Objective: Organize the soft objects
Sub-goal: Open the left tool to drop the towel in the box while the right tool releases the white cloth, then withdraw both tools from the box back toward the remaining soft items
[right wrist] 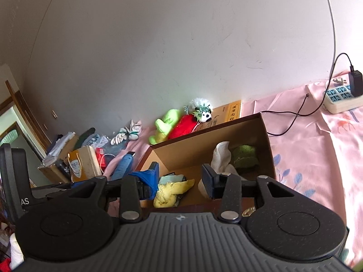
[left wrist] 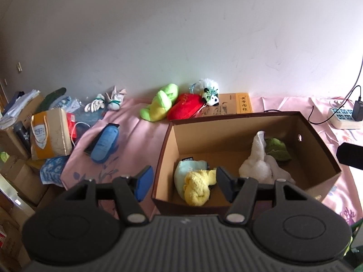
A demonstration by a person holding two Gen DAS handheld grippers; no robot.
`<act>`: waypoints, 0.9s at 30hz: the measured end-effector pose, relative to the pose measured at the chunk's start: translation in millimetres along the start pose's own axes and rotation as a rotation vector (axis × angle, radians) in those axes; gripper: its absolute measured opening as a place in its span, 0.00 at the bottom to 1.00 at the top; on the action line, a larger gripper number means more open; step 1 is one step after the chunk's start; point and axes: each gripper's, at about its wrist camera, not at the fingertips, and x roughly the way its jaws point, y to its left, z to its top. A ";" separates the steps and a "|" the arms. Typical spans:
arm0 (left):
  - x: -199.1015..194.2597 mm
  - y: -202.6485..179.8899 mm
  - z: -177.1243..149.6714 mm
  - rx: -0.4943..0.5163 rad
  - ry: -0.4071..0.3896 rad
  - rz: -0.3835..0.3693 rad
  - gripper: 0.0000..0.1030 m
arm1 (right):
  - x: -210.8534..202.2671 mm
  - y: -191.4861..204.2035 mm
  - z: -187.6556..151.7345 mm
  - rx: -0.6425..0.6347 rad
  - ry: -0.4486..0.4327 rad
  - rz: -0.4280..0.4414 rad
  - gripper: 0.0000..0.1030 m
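Observation:
A brown cardboard box (left wrist: 317, 136) stands on the pink cloth. Inside lie a yellow towel (left wrist: 197, 185), a pale blue cloth (left wrist: 181, 170), a white towel (left wrist: 258, 161) and a green cloth (left wrist: 278, 149). My left gripper (left wrist: 183, 183) is open and empty, above the box's near left corner. My right gripper (right wrist: 181, 179) is open and empty over the box's (right wrist: 265, 136) near edge, above the yellow towel (right wrist: 172, 192). A green plush (left wrist: 161, 103), a red plush (left wrist: 186, 106), a panda plush (left wrist: 209, 94) and white gloves (left wrist: 106, 100) lie by the wall.
A blue slipper-like object (left wrist: 105, 144) lies left of the box. A gold gift bag (left wrist: 50, 133), cartons and clutter fill the left edge. A book (left wrist: 233, 106) lies behind the box. A power strip (left wrist: 344, 117) with charger and cable sits at the far right.

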 end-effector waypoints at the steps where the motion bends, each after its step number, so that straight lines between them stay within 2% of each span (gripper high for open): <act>1: -4.4 0.2 -1.4 0.000 -0.003 0.000 0.61 | -3.4 -0.8 -1.5 0.009 -0.002 0.004 0.25; 15: -46.8 -5.0 -27.5 0.007 -0.007 0.005 0.61 | -48.3 0.9 -32.9 0.051 -0.035 0.017 0.25; 27: -61.0 -7.8 -51.8 0.008 0.002 -0.020 0.61 | -68.9 7.1 -62.4 -0.001 -0.023 -0.016 0.25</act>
